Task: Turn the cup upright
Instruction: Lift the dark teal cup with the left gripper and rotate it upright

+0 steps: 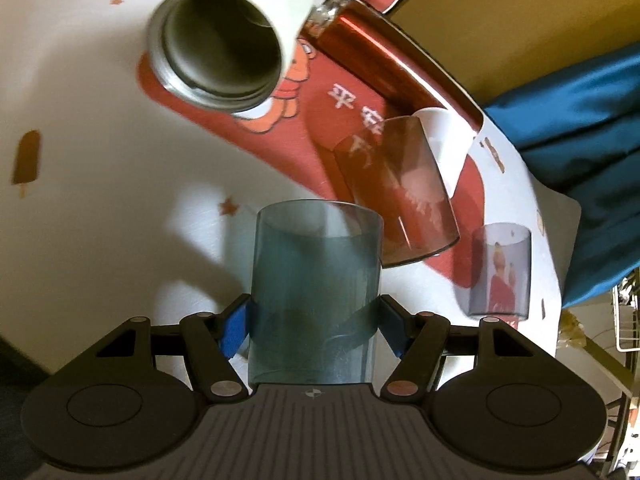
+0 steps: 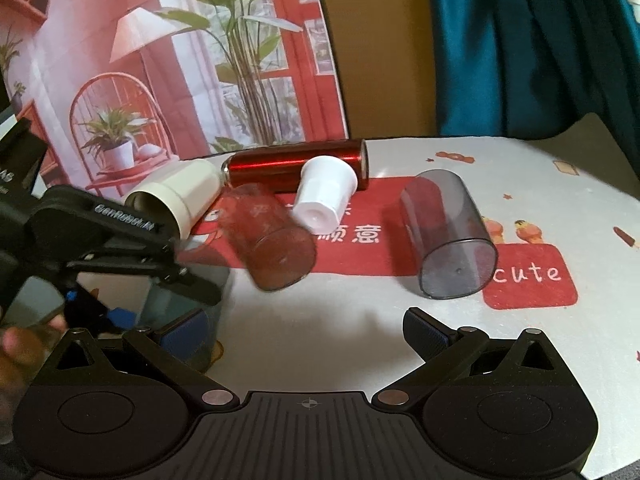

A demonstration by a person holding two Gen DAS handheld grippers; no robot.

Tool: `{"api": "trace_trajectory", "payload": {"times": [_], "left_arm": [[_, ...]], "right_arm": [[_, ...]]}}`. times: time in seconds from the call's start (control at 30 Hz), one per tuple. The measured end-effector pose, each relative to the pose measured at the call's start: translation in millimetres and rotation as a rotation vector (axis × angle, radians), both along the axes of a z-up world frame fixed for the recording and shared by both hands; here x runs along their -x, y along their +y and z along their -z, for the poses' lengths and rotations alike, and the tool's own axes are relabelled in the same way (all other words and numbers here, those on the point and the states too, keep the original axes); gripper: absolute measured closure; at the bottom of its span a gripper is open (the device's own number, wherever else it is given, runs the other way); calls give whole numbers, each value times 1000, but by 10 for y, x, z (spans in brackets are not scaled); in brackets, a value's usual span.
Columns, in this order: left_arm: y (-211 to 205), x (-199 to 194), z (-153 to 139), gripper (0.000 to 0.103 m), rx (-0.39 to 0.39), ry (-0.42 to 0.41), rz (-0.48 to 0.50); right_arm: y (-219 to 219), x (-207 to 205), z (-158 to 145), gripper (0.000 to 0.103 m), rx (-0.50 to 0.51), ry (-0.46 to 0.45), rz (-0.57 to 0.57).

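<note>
My left gripper (image 1: 314, 322) is shut on a clear blue-grey cup (image 1: 316, 288), its open rim pointing away from the camera. In the right wrist view the left gripper (image 2: 132, 264) holds that cup (image 2: 188, 304) low at the left, just above the table. My right gripper (image 2: 298, 334) is open and empty over the table's front. Lying on their sides are a reddish clear cup (image 2: 272, 236), a grey clear cup (image 2: 448, 236), a white cup (image 2: 324, 196) and a cream cup (image 2: 180, 196).
A red metal flask (image 2: 296, 164) lies at the back of the round table (image 2: 560, 360), against a printed backdrop (image 2: 180, 60). A blue curtain (image 2: 540, 48) hangs at the back right. A person's hand (image 2: 20, 344) shows at the left edge.
</note>
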State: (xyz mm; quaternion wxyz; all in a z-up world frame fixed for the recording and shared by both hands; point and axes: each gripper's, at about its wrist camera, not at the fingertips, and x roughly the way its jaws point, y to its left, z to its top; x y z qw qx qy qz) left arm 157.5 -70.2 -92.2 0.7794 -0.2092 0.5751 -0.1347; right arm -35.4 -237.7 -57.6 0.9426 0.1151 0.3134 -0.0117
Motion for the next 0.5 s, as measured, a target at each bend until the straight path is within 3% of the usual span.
{"api": "trace_trajectory", "payload": {"times": [0.27, 0.5], "left_arm": [[-89, -93, -31, 34, -5, -63, 26], [27, -27, -43, 34, -2, -63, 59]], "right_arm": [[-33, 4, 20, 0, -4, 6, 12], [-10, -5, 30, 0, -6, 19, 7]]}}
